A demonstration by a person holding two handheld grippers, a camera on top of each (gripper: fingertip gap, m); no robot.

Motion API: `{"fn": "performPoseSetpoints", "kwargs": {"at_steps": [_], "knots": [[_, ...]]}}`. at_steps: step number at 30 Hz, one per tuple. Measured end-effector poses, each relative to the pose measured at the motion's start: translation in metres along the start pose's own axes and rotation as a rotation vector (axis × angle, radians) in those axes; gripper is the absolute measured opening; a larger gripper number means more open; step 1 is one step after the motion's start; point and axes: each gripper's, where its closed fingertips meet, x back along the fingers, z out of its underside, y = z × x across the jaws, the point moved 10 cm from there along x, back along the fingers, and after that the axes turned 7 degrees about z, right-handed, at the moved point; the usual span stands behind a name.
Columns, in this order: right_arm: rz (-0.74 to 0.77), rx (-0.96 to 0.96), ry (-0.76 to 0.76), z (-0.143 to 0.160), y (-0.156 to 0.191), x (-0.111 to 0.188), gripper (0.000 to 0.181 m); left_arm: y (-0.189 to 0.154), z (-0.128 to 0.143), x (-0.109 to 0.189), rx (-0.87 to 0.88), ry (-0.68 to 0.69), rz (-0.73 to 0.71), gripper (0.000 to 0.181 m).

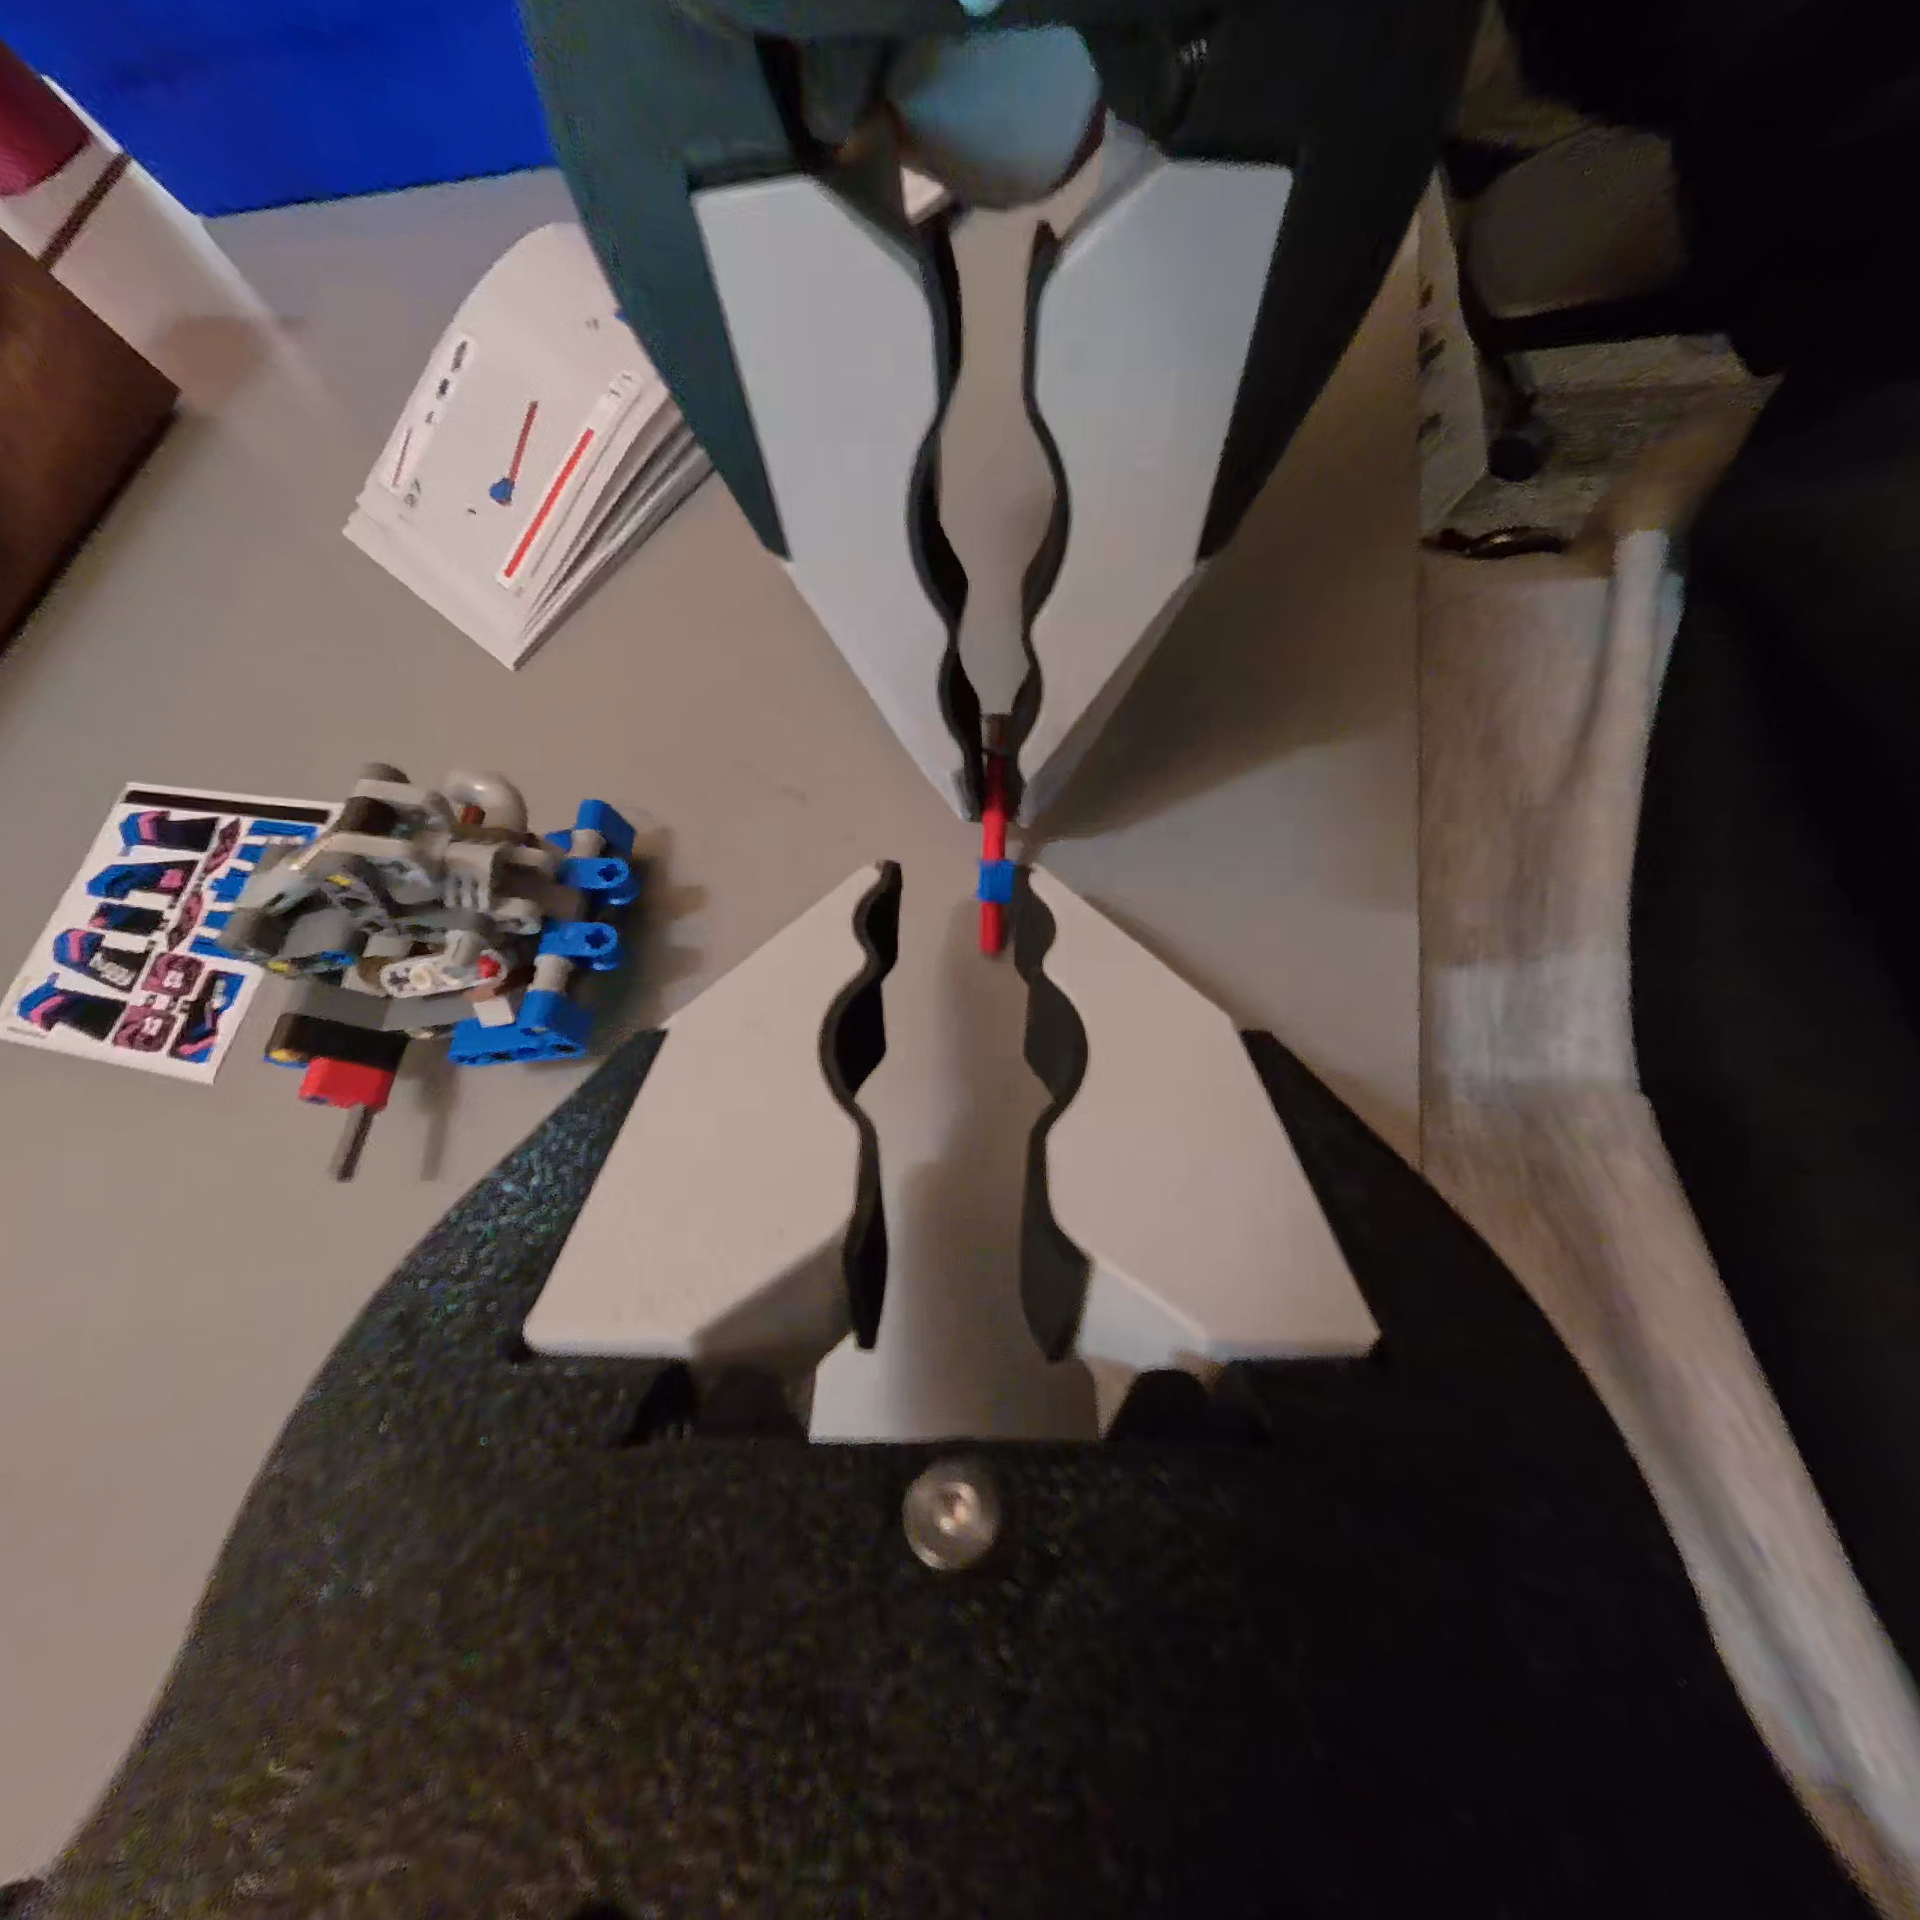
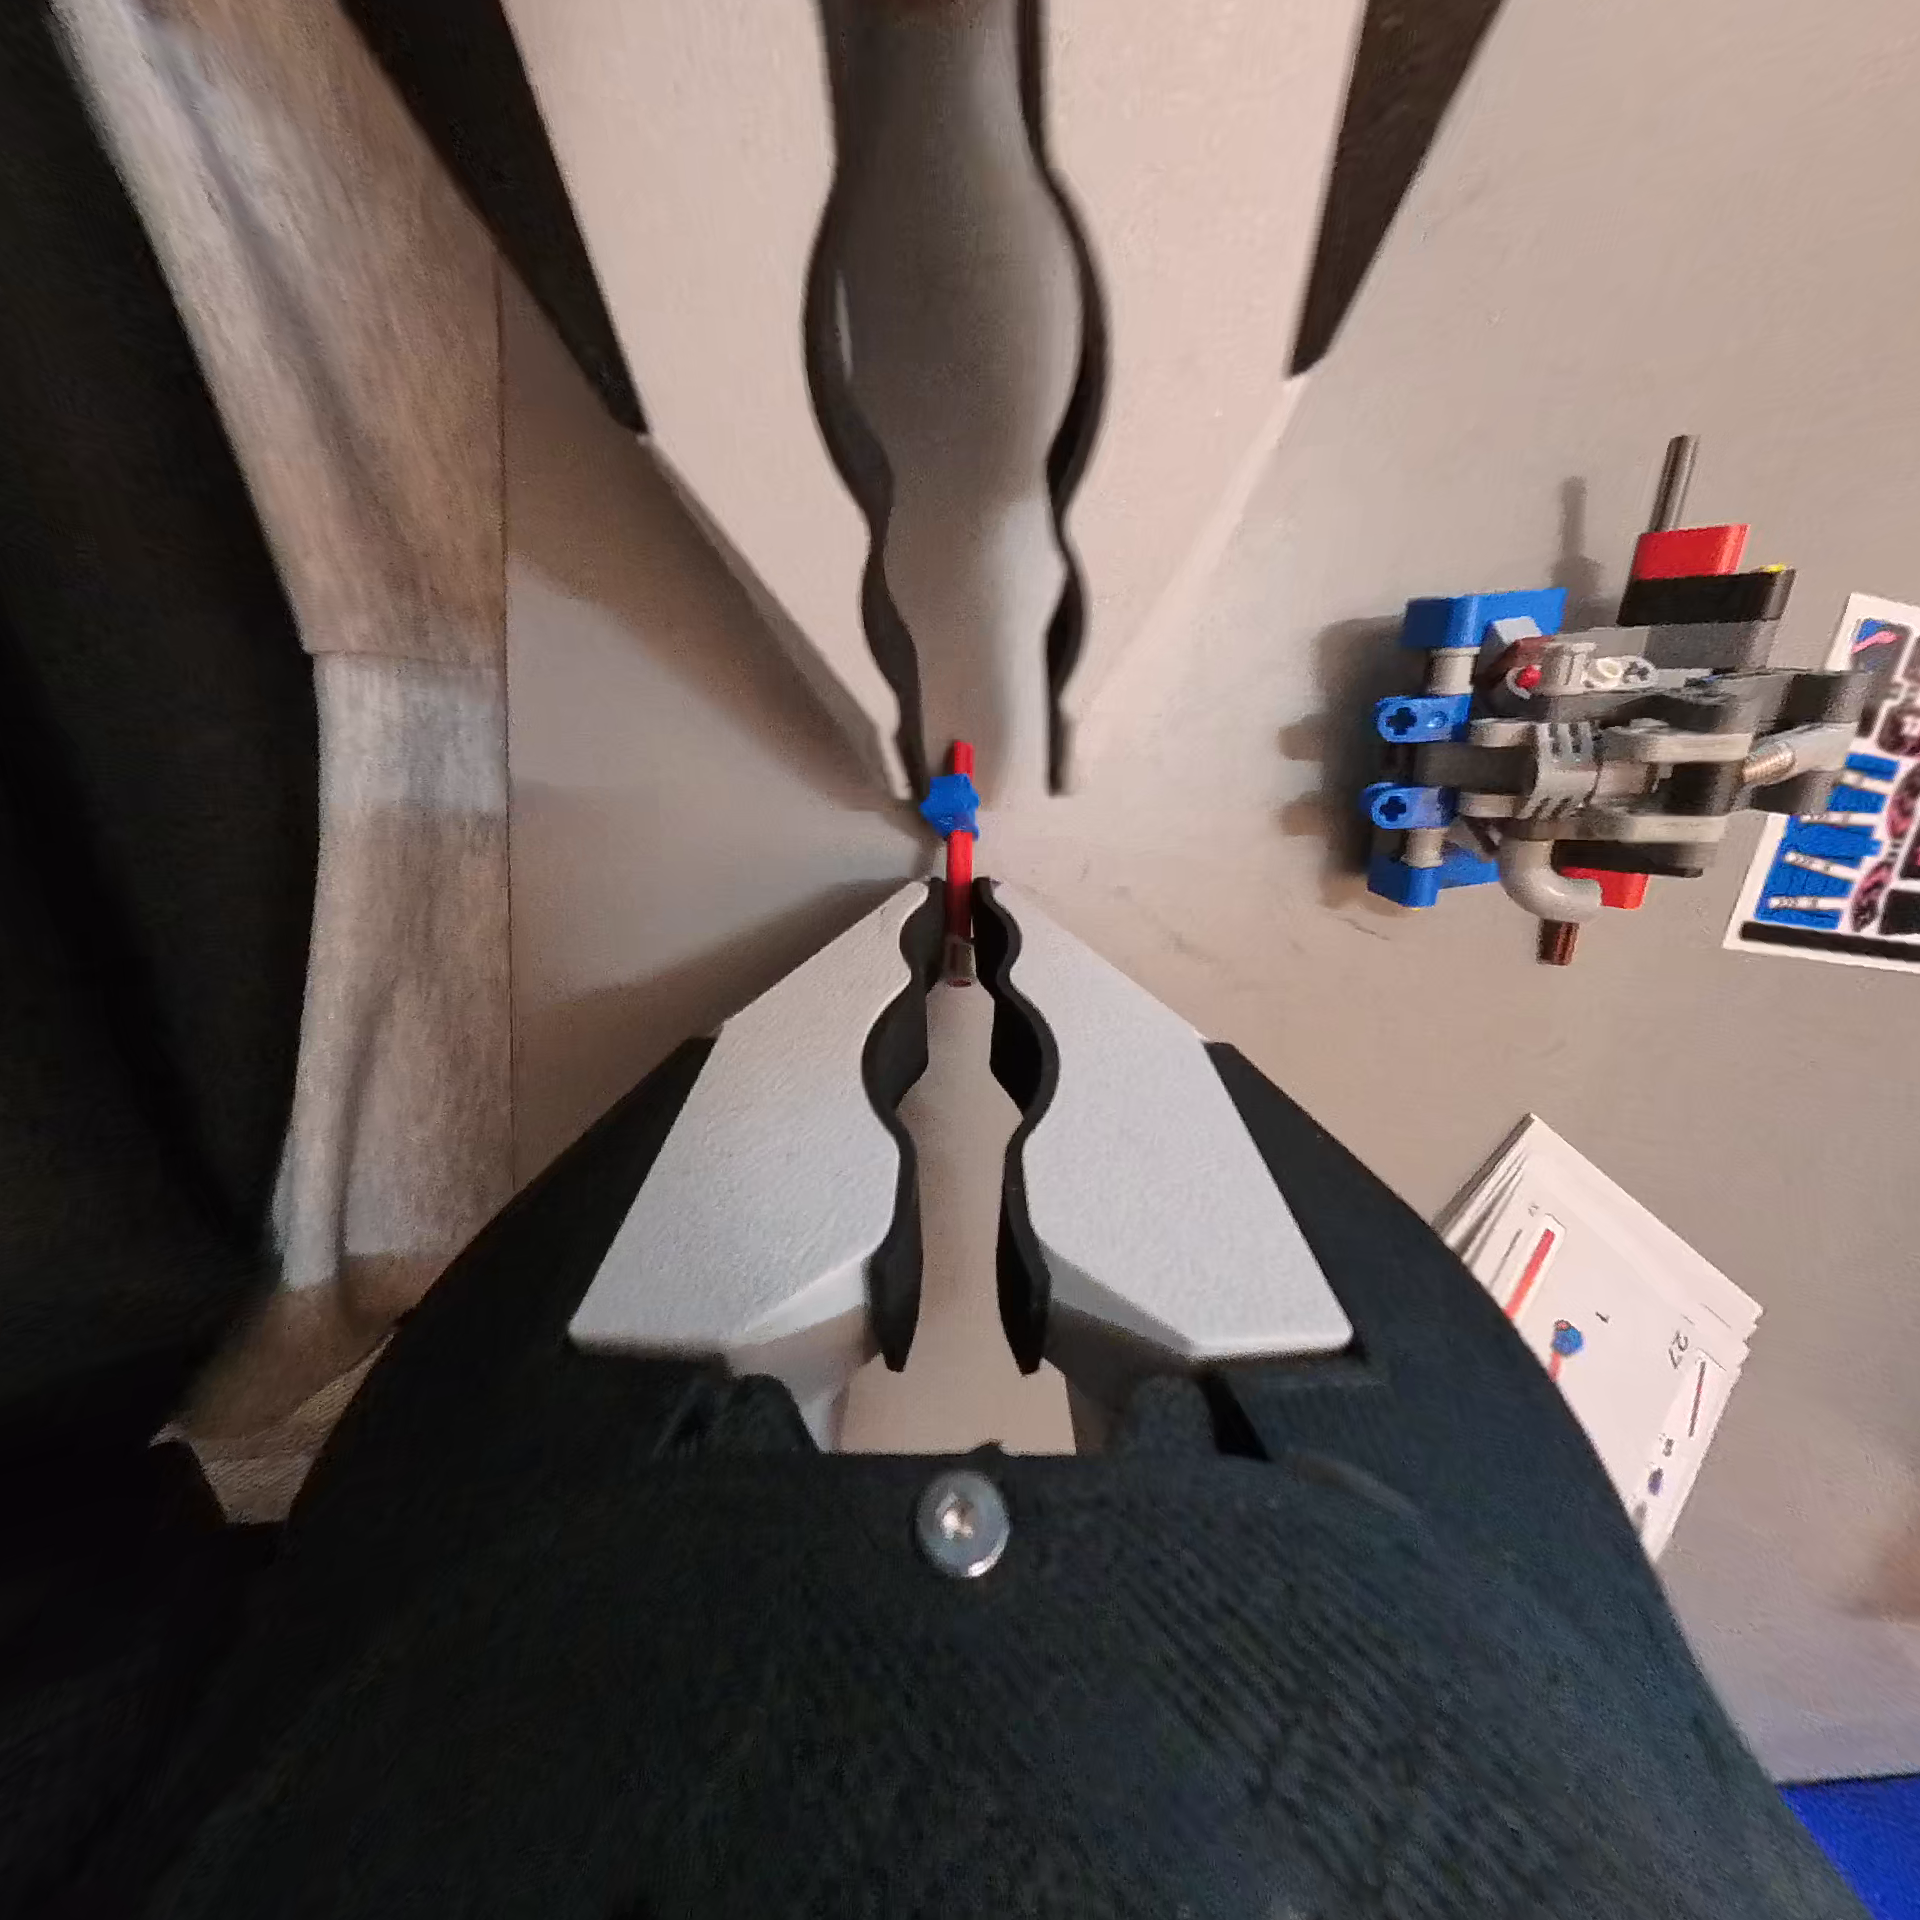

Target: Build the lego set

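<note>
A thin red axle [image 1: 992,920] carries a small blue bush [image 1: 994,881]. My right gripper [image 2: 958,885] is shut on one end of the red axle [image 2: 958,852], with the blue bush [image 2: 948,795] just past its fingertips. In the left wrist view the right gripper [image 1: 992,816] comes down from the top. My left gripper [image 1: 954,873] is open and faces it tip to tip, with the axle's free end between its fingers, close to one finger. The left gripper [image 2: 987,777] also shows at the top of the right wrist view. The part-built grey, blue and red lego model [image 1: 436,935] [image 2: 1579,748] lies on the grey table.
A sticker sheet [image 1: 114,935] [image 2: 1849,790] lies under the far side of the model. An open instruction booklet [image 1: 530,447] [image 2: 1600,1320] lies beyond it. The table edge [image 1: 1418,727] runs close by the grippers, with floor below. A blue object [image 1: 281,94] stands at the far corner. My two grippers' fingertips are within a few centimetres of each other.
</note>
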Motion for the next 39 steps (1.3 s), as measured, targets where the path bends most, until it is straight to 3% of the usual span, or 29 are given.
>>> {"fn": "performPoseSetpoints", "kwargs": {"at_steps": [10, 12, 15, 17, 19, 23, 28, 31, 35, 39], "knots": [[-0.054, -0.041, 0.037, -0.008, -0.006, -0.002, 0.003, -0.007, 0.001, -0.003, -0.042, 0.008, -0.023, 0.025], [-0.069, -0.044, 0.032, -0.01, -0.006, -0.001, 0.003, -0.008, 0.0, -0.003, -0.066, 0.026, -0.036, 0.008], [-0.054, -0.05, -0.026, -0.008, -0.008, 0.002, 0.003, -0.007, 0.0, -0.002, -0.076, 0.035, -0.061, 0.005], [0.047, -0.08, -0.128, -0.002, -0.014, 0.009, 0.024, -0.004, 0.002, 0.001, -0.063, 0.012, -0.081, 0.005], [0.116, -0.151, -0.311, 0.011, -0.017, 0.022, 0.032, 0.0, 0.002, 0.008, -0.016, -0.057, -0.086, 0.005], [0.122, -0.318, -0.746, 0.039, -0.016, 0.04, 0.025, 0.008, 0.001, 0.023, 0.105, -0.278, -0.065, 0.005], [0.07, -0.405, -0.924, 0.045, -0.013, 0.032, 0.019, 0.011, -0.004, 0.024, 0.113, -0.392, -0.044, 0.005], [0.057, -0.388, -0.93, 0.038, -0.01, 0.025, 0.005, 0.009, -0.007, 0.018, 0.095, -0.368, -0.025, 0.004], [0.067, -0.363, -0.817, 0.04, -0.008, 0.02, 0.005, 0.009, -0.005, 0.013, 0.066, -0.276, -0.026, 0.005], [0.061, -0.351, -0.662, 0.035, -0.012, 0.012, 0.005, 0.011, -0.004, 0.009, -0.006, -0.066, -0.068, 0.012]]}}
